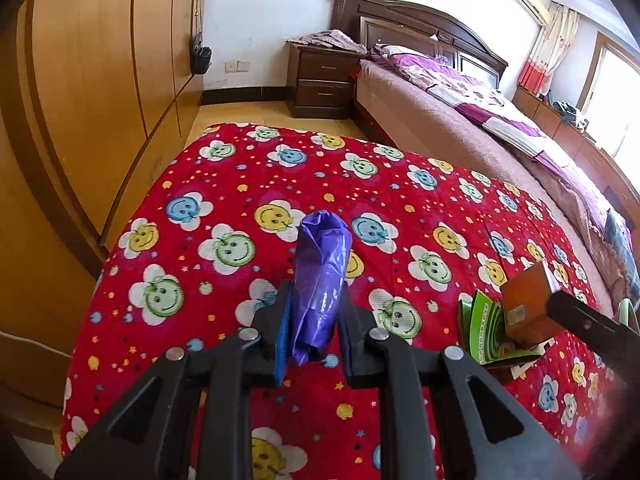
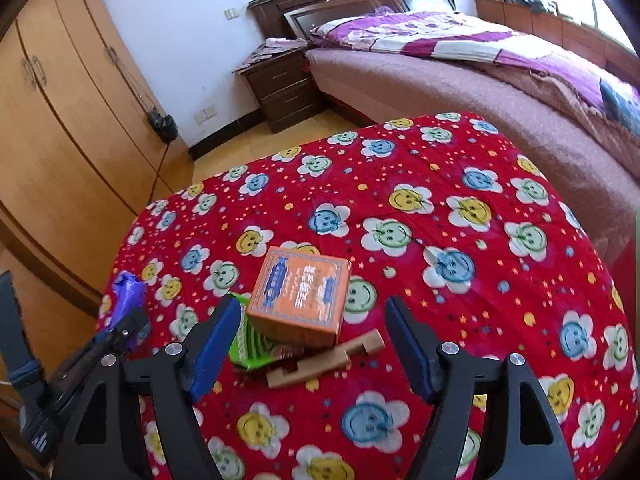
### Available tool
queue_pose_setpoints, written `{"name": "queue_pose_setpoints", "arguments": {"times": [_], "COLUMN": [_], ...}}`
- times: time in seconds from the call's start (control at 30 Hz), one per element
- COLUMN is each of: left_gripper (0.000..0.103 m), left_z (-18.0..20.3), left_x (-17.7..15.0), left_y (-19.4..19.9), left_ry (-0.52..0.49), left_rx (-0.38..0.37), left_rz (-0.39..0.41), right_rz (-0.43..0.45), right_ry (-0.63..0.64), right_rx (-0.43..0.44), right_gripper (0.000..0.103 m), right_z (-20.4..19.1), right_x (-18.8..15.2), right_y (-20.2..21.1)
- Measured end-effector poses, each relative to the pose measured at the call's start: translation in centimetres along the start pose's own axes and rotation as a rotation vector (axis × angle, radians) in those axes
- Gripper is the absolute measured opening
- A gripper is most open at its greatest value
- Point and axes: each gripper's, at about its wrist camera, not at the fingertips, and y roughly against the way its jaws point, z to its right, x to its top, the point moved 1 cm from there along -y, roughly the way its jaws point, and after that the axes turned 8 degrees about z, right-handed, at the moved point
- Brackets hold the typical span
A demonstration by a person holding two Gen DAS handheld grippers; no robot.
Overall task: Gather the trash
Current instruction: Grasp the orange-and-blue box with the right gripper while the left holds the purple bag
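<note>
Red smiley-flower cloth (image 2: pixel 460 208) is covering the table in a bedroom. Nearest, the left gripper (image 1: pixel 316 300) is pinching a rolled purple trash bag (image 1: pixel 320 272), not yet opened out. The right gripper (image 2: pixel 312 344) is hanging spread wide over the litter: a wooden piece (image 2: pixel 324 360), a green packet (image 2: pixel 256 344) and an orange box (image 2: pixel 300 300) sitting on top of them. Nothing looks collected yet, so I judge the task is only beginning. Beyond, a bed (image 2: pixel 460 80) is lying unmade.
</note>
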Motion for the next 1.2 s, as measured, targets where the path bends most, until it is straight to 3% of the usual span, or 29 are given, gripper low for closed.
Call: {"name": "queue_pose_setpoints", "arguments": {"times": [0.3, 0.33, 0.4, 0.7, 1.2], "left_gripper": [0.02, 0.02, 0.02, 0.02, 0.02], "left_z": [0.5, 0.5, 0.6, 1.2, 2.9], "left_x": [-0.7, -0.7, -0.8, -1.2, -1.3], "left_y": [0.0, 0.0, 0.1, 0.7, 2.0], "left_ry": [-0.002, -0.002, -0.002, -0.016, -0.071], "left_rx": [-0.038, -0.038, -0.036, -0.055, -0.079], "left_rz": [0.007, 0.009, 0.012, 0.025, 0.073], "right_rz": [0.026, 0.028, 0.019, 0.122, 0.24], "right_ry": [0.006, 0.0, -0.018, -0.025, -0.025], "right_rx": [-0.034, -0.031, -0.02, -0.033, -0.167], "right_gripper": [0.075, 0.073, 0.052, 0.051, 0.051], "right_z": [-0.4, -0.3, -0.1, 0.9, 6.7], "right_x": [-0.6, -0.7, -0.9, -0.9, -2.2], "right_y": [-1.2, -1.2, -1.4, 2.6, 10.7]}}
